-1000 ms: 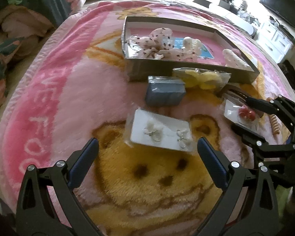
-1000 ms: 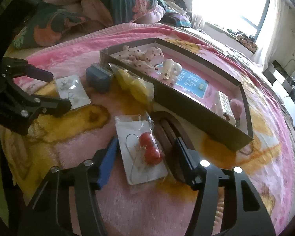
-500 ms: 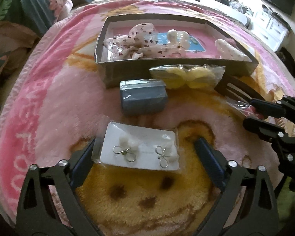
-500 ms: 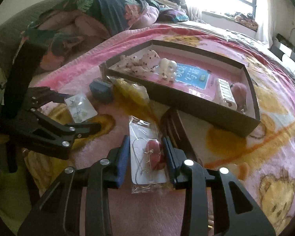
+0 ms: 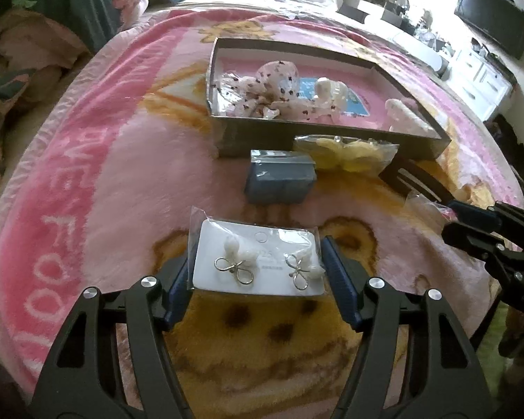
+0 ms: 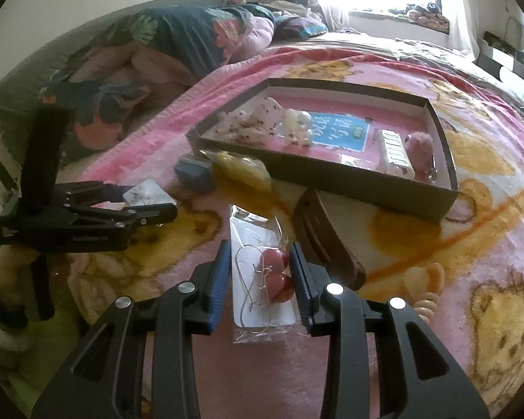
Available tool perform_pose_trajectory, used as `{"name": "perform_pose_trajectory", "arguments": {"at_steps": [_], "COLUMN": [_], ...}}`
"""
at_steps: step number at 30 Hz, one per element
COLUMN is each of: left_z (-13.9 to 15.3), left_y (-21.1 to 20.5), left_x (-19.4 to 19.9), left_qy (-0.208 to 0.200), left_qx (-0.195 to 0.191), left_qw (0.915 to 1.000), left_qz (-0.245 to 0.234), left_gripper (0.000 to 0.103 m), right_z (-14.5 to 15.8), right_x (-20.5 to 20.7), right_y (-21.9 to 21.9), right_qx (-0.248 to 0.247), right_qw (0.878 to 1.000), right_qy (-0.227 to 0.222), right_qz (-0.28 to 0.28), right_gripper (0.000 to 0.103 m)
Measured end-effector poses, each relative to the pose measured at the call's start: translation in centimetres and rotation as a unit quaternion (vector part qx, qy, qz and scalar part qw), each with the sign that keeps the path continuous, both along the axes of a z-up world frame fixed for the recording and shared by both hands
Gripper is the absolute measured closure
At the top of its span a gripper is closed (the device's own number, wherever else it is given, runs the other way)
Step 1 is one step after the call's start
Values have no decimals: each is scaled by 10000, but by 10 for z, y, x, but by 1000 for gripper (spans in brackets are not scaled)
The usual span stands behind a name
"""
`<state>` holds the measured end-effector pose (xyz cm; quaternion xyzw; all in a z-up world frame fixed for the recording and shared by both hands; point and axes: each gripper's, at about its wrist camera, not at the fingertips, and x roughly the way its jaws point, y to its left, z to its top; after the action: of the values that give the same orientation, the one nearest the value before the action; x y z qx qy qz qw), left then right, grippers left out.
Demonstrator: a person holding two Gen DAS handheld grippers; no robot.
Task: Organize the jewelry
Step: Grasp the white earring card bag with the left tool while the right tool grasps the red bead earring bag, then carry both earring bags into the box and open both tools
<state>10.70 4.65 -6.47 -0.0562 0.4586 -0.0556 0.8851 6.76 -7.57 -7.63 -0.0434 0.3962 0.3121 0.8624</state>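
Note:
My left gripper (image 5: 256, 262) is shut on a bagged white card of silver bow earrings (image 5: 258, 260), its pads against the card's two short sides. My right gripper (image 6: 260, 272) is shut on a bagged card of red heart earrings (image 6: 262, 279) and holds it above the blanket. A shallow grey-brown box (image 5: 297, 136) with a pink floor lies beyond, holding a spotted fabric bow (image 5: 269, 83), a white clip (image 5: 326, 90) and a pearl clip (image 6: 396, 150). The box also shows in the right wrist view (image 6: 349, 181).
A blue-grey small box (image 5: 279, 181) and a bag of yellow pieces (image 5: 346, 155) lie in front of the box's near wall. A dark brown headband (image 6: 325, 237) lies beside the right gripper. An orange coil hair tie (image 6: 424, 289) is to its right. Pillows (image 6: 157, 45) lie far left.
The left gripper moved forward and closed onto the bow earring card. The right gripper closed tighter on the red heart earring card and lifted it.

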Motion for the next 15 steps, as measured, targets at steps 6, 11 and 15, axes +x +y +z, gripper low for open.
{"name": "perform_pose_trajectory", "arguments": {"at_steps": [6,11,15], "left_z": [16,32,42], "left_y": [13,28,37], "left_x": [-14,-23,-27], "left_qy": [-172,-342,-456], "left_qx": [-95,-108,-158], "left_qw": [9997,9987,9978], "left_qz": [161,352,453], "left_gripper": [44,44,44], "right_z": [15,25,32], "right_x": [-6,-10,-10], "right_y": [9,17,23], "right_qx": [178,248,294], "right_qw": [9997,9994,9992], "right_qy": [-52,-93,-123], "right_qz": [132,215,261], "right_gripper": [70,70,70]}}
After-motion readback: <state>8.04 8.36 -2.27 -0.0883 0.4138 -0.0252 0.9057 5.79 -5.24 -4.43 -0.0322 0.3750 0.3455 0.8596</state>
